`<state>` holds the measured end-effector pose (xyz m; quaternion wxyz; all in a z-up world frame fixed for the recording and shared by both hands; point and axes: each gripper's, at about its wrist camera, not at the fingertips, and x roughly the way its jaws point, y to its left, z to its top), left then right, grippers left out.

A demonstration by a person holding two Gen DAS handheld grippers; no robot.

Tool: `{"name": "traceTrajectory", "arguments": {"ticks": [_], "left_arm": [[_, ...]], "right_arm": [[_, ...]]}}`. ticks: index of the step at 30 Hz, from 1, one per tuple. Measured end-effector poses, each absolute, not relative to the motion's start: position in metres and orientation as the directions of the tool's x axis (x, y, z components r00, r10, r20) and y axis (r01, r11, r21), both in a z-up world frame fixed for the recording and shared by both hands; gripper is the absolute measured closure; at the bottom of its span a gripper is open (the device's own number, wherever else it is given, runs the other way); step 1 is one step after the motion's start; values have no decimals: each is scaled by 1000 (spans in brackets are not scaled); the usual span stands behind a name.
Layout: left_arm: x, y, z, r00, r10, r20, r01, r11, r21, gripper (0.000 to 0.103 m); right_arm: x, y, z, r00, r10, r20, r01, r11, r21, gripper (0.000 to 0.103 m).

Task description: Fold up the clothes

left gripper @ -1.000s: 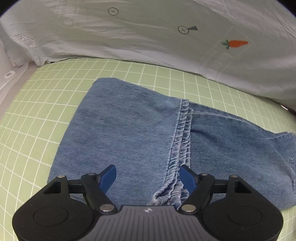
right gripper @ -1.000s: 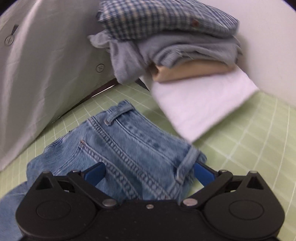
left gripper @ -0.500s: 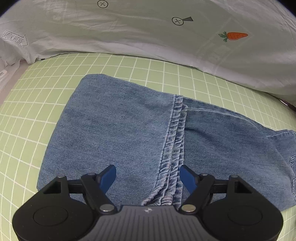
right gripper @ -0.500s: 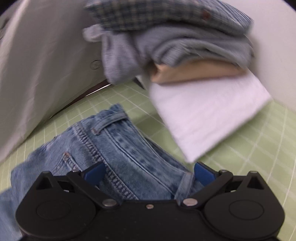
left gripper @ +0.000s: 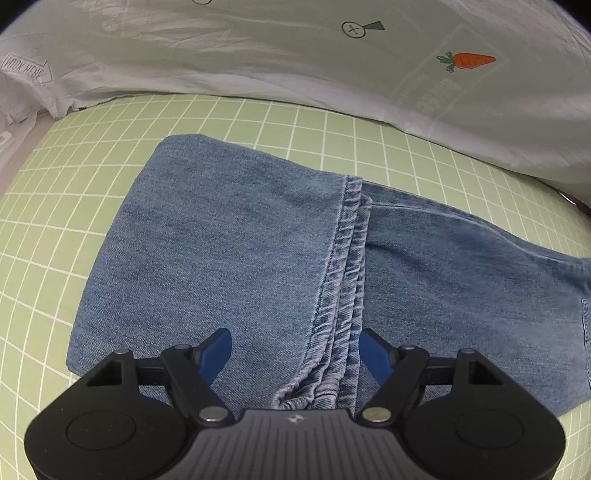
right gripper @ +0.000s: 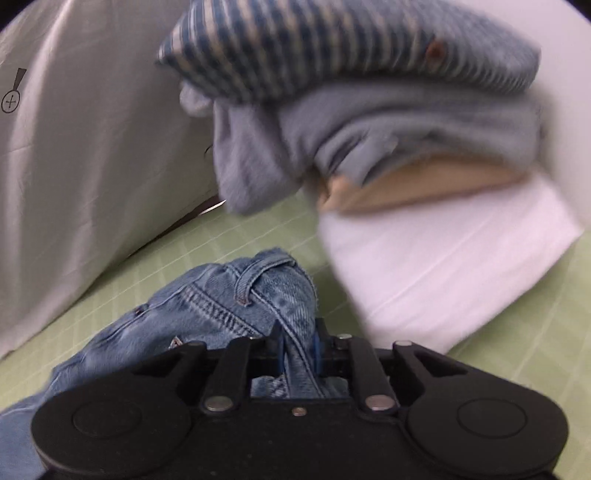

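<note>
Right tool (right gripper: 298, 349) is clenched on the jeans' (left gripper: 229, 251) waistband, bunched off the green worktop (left gripper: 51, 206). Left tool (left gripper: 294, 350) hangs released over the leg hems, which lie folded back across the legs. One fold appears done; the waistband end is yet to go over. A folded stack (right gripper: 388, 122) sits nearby.

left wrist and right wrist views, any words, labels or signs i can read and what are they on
"LOOK HERE" in an arrow outline, on the white sheet.
Carrot picture, same sheet; the pale lettering below it is too faint to read.
Circled cross with a black wedge, same sheet; another shows in the right wrist view.
Small logo on the left gripper's body, no text.
Jeans: none readable.
</note>
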<state>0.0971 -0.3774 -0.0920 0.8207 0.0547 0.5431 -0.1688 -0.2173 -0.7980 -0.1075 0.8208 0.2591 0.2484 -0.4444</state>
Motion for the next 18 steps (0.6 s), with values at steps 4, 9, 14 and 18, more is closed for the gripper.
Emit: {"name": "traceTrajectory", "arguments": {"ticks": [4,9,14,18], "left_arm": [[97,-372,-91,358,-217,-908,339,937,-90,27],[98,-372,-92,351,-221,-910,341,935,-96,26],[97,-379,-94,339,-226,-913,361,928,-95,25],[95,-381,-94,336,-235,-912,382,919,-96,25]], "right_arm": [[-231,-795,-114,397,-640,-657,911,362,197,76],[-263,-775,-116,364,-665,-652,929,206,308,5],[-292,-758,-139,406,-600,-689,871,26,490,3],[-290,-750,-143,448,-589,-672,859,75,506,4]]}}
